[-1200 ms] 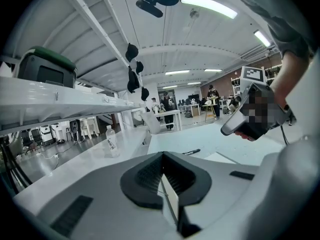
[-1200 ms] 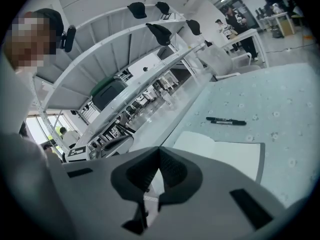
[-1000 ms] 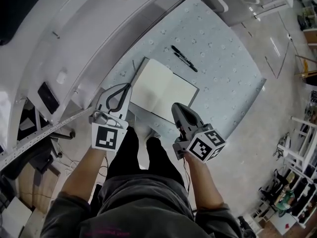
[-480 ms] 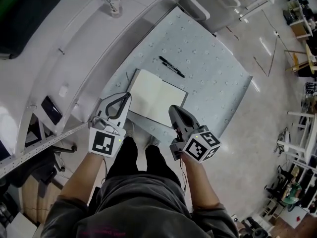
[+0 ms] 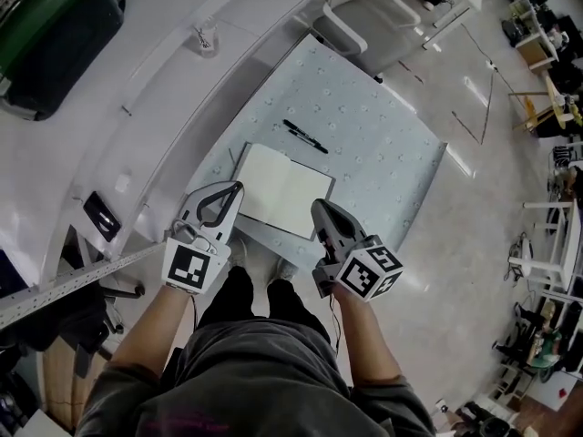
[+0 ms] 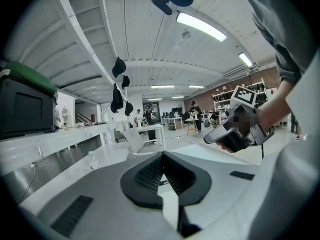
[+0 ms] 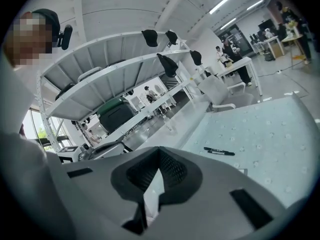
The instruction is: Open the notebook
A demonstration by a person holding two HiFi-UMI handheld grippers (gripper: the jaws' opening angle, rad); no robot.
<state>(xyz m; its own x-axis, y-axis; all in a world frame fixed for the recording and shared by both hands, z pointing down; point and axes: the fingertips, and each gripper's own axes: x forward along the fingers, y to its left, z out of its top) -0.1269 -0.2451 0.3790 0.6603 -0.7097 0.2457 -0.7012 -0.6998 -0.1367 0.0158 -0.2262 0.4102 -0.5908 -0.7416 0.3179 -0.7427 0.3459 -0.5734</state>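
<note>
The notebook (image 5: 284,188) lies open and flat on the pale patterned tablecloth (image 5: 383,153), showing blank cream pages. My left gripper (image 5: 238,188) hangs above its near left corner, jaws shut with nothing between them (image 6: 163,154). My right gripper (image 5: 317,207) hovers over the near right edge of the notebook, also shut and empty (image 7: 159,150). In the left gripper view the right gripper (image 6: 225,134) shows at the right, held in a hand. Neither gripper touches the notebook.
Two black pens (image 5: 305,137) (image 7: 219,151) lie on the cloth just beyond the notebook. A white chair (image 5: 364,12) stands at the table's far end. A curved white bench to the left carries a small bottle (image 5: 205,36) and a green-lidded box (image 5: 55,35).
Both grippers have risen away from the notebook, still shut. The notebook stays open and looks smaller and farther below them. The pens have not moved.
</note>
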